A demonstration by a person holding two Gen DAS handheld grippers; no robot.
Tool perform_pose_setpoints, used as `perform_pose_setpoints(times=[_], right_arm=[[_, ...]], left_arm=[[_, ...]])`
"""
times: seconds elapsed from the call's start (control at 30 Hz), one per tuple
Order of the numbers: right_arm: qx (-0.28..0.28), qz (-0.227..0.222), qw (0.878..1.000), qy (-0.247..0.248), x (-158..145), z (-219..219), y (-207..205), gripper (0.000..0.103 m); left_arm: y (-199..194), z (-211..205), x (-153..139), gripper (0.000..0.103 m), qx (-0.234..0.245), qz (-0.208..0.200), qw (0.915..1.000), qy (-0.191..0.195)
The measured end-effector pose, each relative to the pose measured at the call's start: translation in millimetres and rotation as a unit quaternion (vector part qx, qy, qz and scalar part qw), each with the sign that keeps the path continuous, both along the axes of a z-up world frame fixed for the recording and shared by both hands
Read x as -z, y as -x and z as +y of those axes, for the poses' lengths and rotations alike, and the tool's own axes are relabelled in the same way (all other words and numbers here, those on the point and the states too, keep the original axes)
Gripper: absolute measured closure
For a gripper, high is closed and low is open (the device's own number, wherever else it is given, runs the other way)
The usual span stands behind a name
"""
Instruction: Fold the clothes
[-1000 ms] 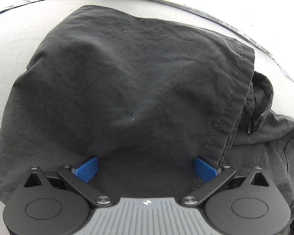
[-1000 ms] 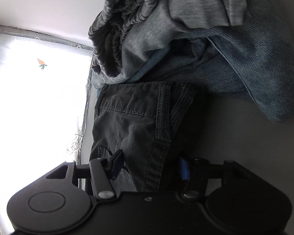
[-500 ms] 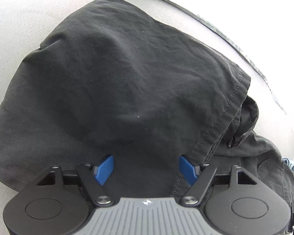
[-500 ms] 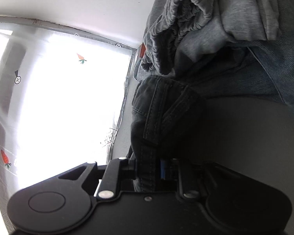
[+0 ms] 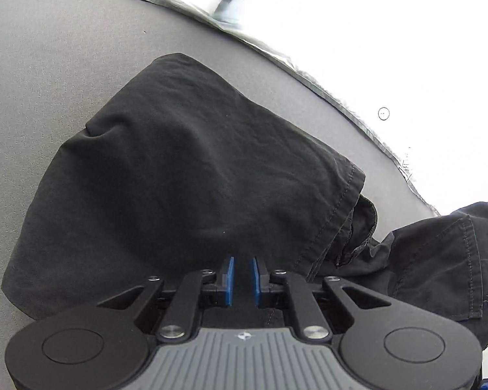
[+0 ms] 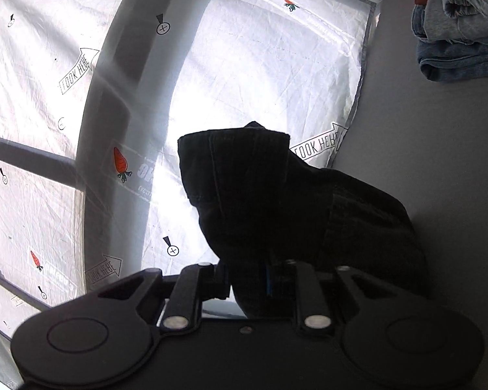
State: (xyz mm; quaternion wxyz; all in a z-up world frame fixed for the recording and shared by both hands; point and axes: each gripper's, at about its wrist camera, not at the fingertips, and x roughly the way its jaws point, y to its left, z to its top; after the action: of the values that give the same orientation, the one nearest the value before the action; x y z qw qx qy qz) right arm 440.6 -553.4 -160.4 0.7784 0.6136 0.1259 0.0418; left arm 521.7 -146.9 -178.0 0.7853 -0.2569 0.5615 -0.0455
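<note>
Both the left gripper (image 5: 241,279) and right gripper (image 6: 247,281) pinch the black shorts (image 5: 192,175), raising one end off the grey table (image 5: 48,65), probably to fold it.

Left gripper (image 5: 242,279): matte black body, two rounded lobes at 7 and 5 o'clock, each with a shallow recessed disc. Centre panel grey, ribbed lengthwise, small white emblem at its 12 o'clock edge. Two black link bars run forward, each pinned by a silver round-head screw; smaller dark screws further out. Triangular cut-outs in each lobe. Pads (image 5: 228,279) bright blue, flat, rectangular.

Right gripper (image 6: 247,279): same shape, all black, centre panel in shadow with one small screw at its middle. Silver screws on the link bars. One blue pad edge visible; the other hidden.
</note>
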Motion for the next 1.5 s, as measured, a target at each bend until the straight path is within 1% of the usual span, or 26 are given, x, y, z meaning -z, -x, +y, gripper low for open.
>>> perform_pose_setpoints(times=[0.13, 0.23, 0.3, 0.37, 0.47, 0.5, 0.53, 0.67, 0.73, 0.83, 0.9, 1.17, 1.37, 1.5], right_arm=[[-0.022, -0.013, 0.998, -0.056, 7.9, 27.8, -16.2, 0.083], [-0.045, -0.026, 0.995, -0.08, -13.4, 51.6, -0.4, 0.083], [-0.061, -0.023, 0.994, -0.093, -10.8, 59.9, -9.0, 0.083], [-0.074, -0.014, 0.992, -0.104, -19.3, 84.0, 7.5, 0.083], [-0.095, 0.004, 0.986, -0.134, -9.7, 105.8, 5.4, 0.083], [-0.104, 0.014, 0.983, -0.148, 3.1, 113.0, -0.8, 0.083], [-0.114, 0.025, 0.981, -0.157, 8.9, 122.9, -1.3, 0.083], [-0.146, 0.067, 0.972, -0.174, 33.3, 146.7, -10.5, 0.083], [-0.164, 0.093, 0.967, -0.173, 46.7, 156.7, -16.7, 0.083], [-0.187, 0.146, 0.96, -0.149, 74.2, 178.4, -13.9, 0.082], [-0.187, 0.165, 0.957, -0.149, 90.9, 184.5, -13.5, 0.082], [-0.181, 0.17, 0.953, -0.175, 93.7, 184.4, -11.9, 0.083], [-0.174, 0.176, 0.951, -0.185, 87.8, 186.0, -9.1, 0.082], [-0.164, 0.188, 0.949, -0.192, 79.1, 188.5, -4.1, 0.082]], left_arm=[[-3.2, 8.1, 6.6, 0.09, 0.005, 0.007, 0.9999, 0.01], [-3.5, 18.8, 9.7, 0.09, 0.006, 0.011, 0.9997, 0.021], [-4.4, 24.2, 12.7, 0.09, 0.006, 0.015, 0.9996, 0.022], [-5.4, 29.4, 15.5, 0.09, 0.006, 0.018, 0.9996, 0.023], [-6.4, 34.2, 18.2, 0.09, 0.005, 0.02, 0.9996, 0.02], [-6.7, 35.7, 19.1, 0.09, 0.005, 0.021, 0.9996, 0.019], [-6.8, 36.9, 19.8, 0.09, 0.003, 0.021, 0.9996, 0.016], [-7.1, 44.0, 21.7, 0.09, -0.008, 0.024, 0.9996, 0.009], [-7.4, 46.6, 22.9, 0.089, -0.014, 0.026, 0.9995, 0.007], [-6.1, 51.6, 23.2, 0.089, -0.02, 0.031, 0.9993, 0.009], [-4.5, 53.1, 23.0, 0.089, -0.022, 0.032, 0.9992, 0.008], [2.4, 55.8, 24.2, 0.089, -0.023, 0.044, 0.9987, 0.004], [13.7, 51.8, 20.5, 0.088, -0.017, 0.045, 0.9988, -0.008], [26.7, 50.7, 17.0, 0.088, -0.016, 0.048, 0.9986, -0.014]])
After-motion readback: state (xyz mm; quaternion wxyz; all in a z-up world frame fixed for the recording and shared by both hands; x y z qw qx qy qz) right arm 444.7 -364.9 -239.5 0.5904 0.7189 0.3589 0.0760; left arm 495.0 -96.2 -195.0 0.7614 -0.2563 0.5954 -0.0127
